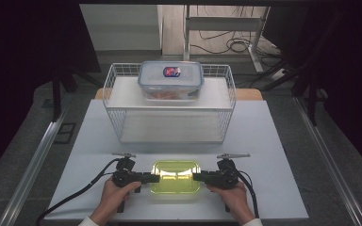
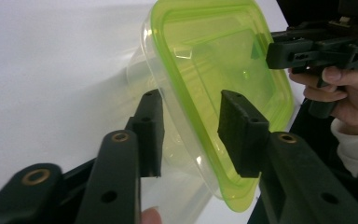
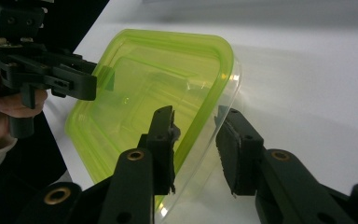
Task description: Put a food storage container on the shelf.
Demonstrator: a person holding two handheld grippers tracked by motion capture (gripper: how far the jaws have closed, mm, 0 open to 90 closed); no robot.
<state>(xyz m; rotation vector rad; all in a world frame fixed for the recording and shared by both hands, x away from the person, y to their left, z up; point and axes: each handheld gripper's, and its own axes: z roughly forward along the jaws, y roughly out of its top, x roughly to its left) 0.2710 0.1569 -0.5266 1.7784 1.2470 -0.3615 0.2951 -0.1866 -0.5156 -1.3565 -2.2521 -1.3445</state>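
A clear food box with a yellow-green lid (image 1: 175, 176) sits on the white table (image 1: 273, 155) near the front edge. My left gripper (image 1: 156, 178) comes in at its left end and my right gripper (image 1: 194, 177) at its right end, each held in a hand. In the left gripper view, the left gripper (image 2: 189, 126) straddles the box's rim (image 2: 200, 154), one pad over the lid, the other by the clear wall. The right gripper (image 3: 196, 135) straddles the opposite rim (image 3: 200, 116) the same way. Small gaps show beside the pads, so both stand open.
A white wire basket (image 1: 169, 101) stands behind the box at mid-table. On its upper shelf rests a clear box with a blue-rimmed lid (image 1: 170, 77). Metal rails run along both sides of the table. Cables trail from both grippers toward the front.
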